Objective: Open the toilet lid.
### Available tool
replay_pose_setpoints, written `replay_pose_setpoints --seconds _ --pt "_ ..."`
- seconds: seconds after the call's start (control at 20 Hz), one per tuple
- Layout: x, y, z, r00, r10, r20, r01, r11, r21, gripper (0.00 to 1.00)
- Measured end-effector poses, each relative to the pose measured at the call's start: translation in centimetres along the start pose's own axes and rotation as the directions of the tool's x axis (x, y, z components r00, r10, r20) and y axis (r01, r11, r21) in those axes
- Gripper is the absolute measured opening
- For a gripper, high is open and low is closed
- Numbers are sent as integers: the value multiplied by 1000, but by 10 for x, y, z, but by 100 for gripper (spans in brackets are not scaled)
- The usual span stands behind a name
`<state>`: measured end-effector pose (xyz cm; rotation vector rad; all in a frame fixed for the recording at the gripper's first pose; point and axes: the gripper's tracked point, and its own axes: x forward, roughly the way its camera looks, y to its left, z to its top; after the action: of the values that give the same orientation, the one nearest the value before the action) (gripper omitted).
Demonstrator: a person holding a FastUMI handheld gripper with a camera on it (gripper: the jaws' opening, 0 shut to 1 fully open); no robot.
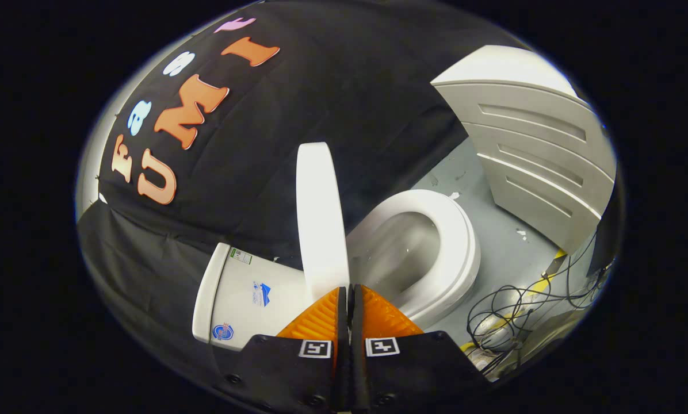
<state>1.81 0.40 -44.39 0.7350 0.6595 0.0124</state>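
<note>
Both tool [350,287] fingers together, toilet lid [320,218] upright.

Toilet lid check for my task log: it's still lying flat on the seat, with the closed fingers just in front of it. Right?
Not quite. In the gripper view the toilet lid stands raised, up off the seat, so the bowl is open. The rest holds: the gripper has its fingers closed together, holding nothing, just in front of the lid's lower edge.
</note>
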Motion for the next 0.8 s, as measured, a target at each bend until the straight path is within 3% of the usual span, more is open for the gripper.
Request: replay_pose_setpoints --seconds 0.8 --pt "-17 131 -29 996 57 68 -39 969 -244 8"
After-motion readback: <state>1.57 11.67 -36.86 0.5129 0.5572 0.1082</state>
